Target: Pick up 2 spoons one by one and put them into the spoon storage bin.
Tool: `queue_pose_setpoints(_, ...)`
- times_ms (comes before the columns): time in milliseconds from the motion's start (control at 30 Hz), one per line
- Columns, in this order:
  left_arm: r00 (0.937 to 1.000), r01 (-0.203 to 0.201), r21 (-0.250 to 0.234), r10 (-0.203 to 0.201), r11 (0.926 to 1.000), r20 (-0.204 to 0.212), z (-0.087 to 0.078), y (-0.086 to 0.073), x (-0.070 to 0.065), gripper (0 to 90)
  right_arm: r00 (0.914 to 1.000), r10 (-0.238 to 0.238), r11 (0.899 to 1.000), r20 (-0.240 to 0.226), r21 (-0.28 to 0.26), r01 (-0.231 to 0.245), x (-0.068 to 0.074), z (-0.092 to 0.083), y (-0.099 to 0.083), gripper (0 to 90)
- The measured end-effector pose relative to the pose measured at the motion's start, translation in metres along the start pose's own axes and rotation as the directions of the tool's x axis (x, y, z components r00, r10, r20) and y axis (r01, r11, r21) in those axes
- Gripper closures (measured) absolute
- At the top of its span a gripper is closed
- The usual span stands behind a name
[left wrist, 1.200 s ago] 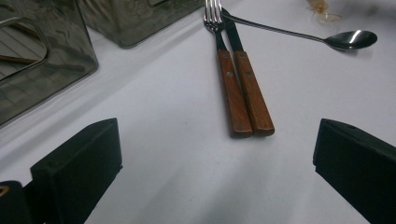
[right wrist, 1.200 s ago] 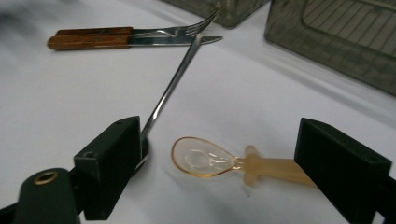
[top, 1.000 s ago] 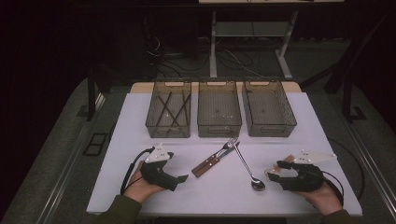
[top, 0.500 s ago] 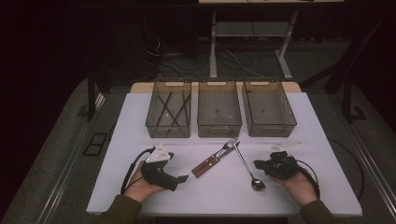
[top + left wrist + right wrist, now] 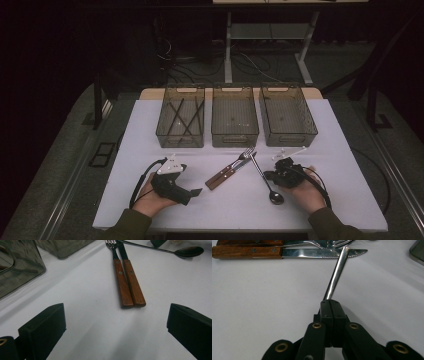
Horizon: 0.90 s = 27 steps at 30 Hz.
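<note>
So we've got the right hand-held gripper [image 5: 331, 305] clamped down on the spoon [image 5: 265, 176] handle, jaws pinched together with the metal stem running out past the tips toward the fork [image 5: 244, 154] and knife [image 5: 287, 252]. The spoon lies on the white bench [image 5: 350, 200], its bowl toward us and its handle tip resting against the knife blade. The left hand-held gripper [image 5: 196, 191] sits wide open, holding nothing, pointed at the wooden handles. Looks like we're at the grab stage of sorting cutlery into the bins [image 5: 288, 140]. Next move, we reckon, is lifting the spoon clear without dragging the knife, then carrying it to a bin.
</note>
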State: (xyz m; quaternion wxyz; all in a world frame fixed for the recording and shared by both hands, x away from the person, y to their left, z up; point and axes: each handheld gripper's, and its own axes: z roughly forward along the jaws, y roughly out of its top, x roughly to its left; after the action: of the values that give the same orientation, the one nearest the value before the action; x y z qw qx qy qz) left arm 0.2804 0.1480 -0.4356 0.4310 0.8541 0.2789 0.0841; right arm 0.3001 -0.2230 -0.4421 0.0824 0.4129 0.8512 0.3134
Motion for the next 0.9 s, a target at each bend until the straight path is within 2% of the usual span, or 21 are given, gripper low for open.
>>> queue_pose_setpoints(233, 1.0, 0.001, 0.007, -0.001, 1.0, 0.001, 0.0, 0.0, 0.0, 1.2, 0.9999, -0.011, 1.0, -0.007, 0.005, 0.011, 0.003, 0.001, 0.001, 89.4)
queue_pose_setpoints(700, 1.0, 0.002, 0.015, -0.002, 0.9999, 0.008, 0.001, 0.0, 0.0, 1.1, 0.9958, -0.065, 0.998, -0.064, 0.015, 0.066, 0.016, 0.005, 0.004, 89.4)
queue_pose_setpoints(900, 0.9999, 0.0, 0.017, 0.0, 0.9999, 0.01, 0.001, -0.001, 0.0, 1.2, 0.9943, -0.073, 0.997, -0.078, 0.015, 0.074, 0.018, 0.005, 0.004, 89.4)
